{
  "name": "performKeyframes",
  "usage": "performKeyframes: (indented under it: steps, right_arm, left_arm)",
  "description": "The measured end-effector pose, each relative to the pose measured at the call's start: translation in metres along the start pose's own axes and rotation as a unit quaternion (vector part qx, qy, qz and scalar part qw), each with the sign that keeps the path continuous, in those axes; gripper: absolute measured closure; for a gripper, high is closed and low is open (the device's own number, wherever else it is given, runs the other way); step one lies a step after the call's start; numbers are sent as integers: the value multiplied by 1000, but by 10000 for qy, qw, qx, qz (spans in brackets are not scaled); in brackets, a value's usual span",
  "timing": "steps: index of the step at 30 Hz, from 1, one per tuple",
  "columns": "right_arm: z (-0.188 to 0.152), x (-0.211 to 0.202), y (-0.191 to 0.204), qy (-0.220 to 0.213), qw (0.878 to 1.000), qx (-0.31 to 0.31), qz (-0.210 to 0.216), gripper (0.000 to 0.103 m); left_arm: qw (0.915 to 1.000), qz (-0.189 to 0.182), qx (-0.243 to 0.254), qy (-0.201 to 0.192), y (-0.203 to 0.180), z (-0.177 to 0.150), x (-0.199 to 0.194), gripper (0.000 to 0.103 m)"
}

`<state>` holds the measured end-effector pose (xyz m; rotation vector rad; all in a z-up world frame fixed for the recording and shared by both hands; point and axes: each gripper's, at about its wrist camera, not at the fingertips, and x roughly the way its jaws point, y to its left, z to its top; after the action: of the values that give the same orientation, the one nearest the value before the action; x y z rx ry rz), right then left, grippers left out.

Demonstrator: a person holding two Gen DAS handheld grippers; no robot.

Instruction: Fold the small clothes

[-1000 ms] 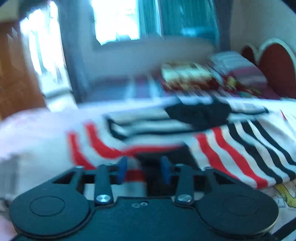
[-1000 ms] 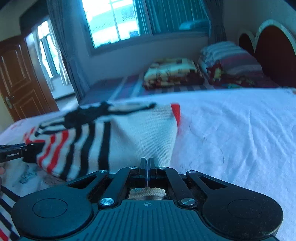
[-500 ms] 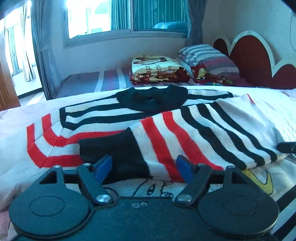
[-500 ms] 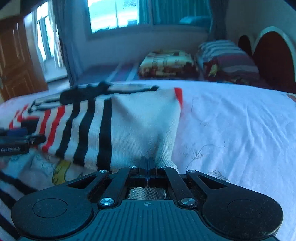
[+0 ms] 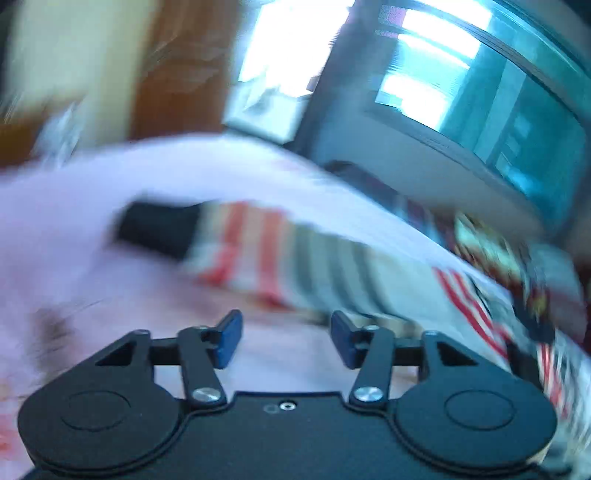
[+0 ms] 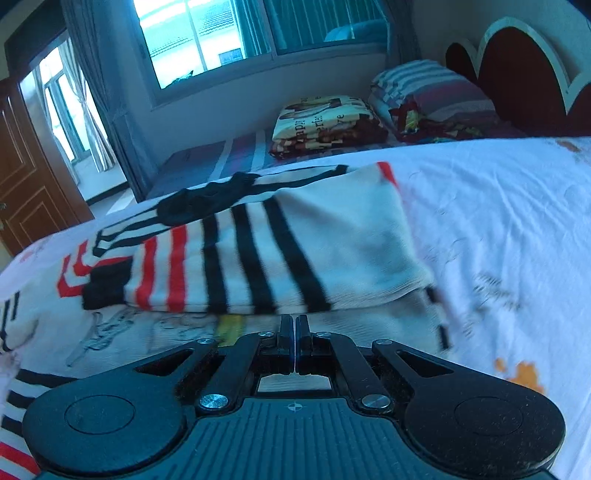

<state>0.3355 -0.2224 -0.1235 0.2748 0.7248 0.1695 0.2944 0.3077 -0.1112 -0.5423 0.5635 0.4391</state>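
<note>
Sweater (image 6: 258,251) lies crosswise at mid-frame, just beyond the shut, empty right claw (image 6: 294,332); left claw (image 5: 286,338), jaws just narrowing, half-open on nothing

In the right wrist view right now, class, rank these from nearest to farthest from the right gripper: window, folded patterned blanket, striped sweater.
1. striped sweater, just ahead of the shut right gripper, on the bed.
2. folded patterned blanket, beyond it, centre-right.
3. window, on the far wall.
</note>
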Motion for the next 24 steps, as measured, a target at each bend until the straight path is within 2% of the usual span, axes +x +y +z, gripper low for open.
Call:
performKeyframes:
  steps: [1,3,4,8,11,12,13,14,15,16,18,19,21,22,23,24]
  right_arm:
    - [-1,0,7,10,9999,99,23,103]
    - [-2,1,20,33,9998,204,52,103]
    - [-1,1,28,45,9998,202,43,103]
    - [3,-2,52,34,9998,160,96,103]
    - [10,-3,60,-21,9999,110,56,103]
    - [12,-3,61,-34,9999,120,29,103]
    - [14,-2,61,-44,9999,140,1,103]
    - [16,-1,59,-44,9998,176,-20,103]
    - [19,-1,57,-40,9998,212,-35,103]
    - [21,-3,56,-62,9998,207,-27,103]
    - [22,-6,54,-109,9998,143,-26,103]
    - [23,-5,50,-99,9998,149,-35,103]
    - [20,-2,43,-27,9997,244,-77,103]
    - [19,-1,38,3,9995,315,-86,103]
    - [17,0,34,21,9993,374,-68,103]
    - [16,1,31,33,9992,408,-48,103]
  left_arm:
    - [9993,12,-359,46,21,6,4,64]
    - [9953,-213,-945,46,50,15,11,71]
    - [9926,-326,-1171,36,59,20,14,71]
    - [9825,-616,-1760,7,80,32,34,71]
    - [9787,-728,-1921,-35,85,39,49,72]
    - [9784,-729,-1935,-27,85,43,55,81]
    - [9782,-673,-1966,42,87,49,60,99]
    - [9739,-730,-2150,32,91,55,59,99]
    - [9683,-1091,-2233,-269,91,64,52,99]
    - [9721,-1220,-1940,-500,82,76,43,99]
    - [9818,-1140,-1431,-518,63,92,41,99]
    - [9853,-1040,-1284,-431,57,95,45,99]
    - [9943,-519,-927,44,48,94,68,99]
    - [9949,-236,-911,353,49,89,81,99]
    - [9927,-110,-1067,545,53,84,88,99]
    - [9915,-180,-1206,459,54,80,86,99]
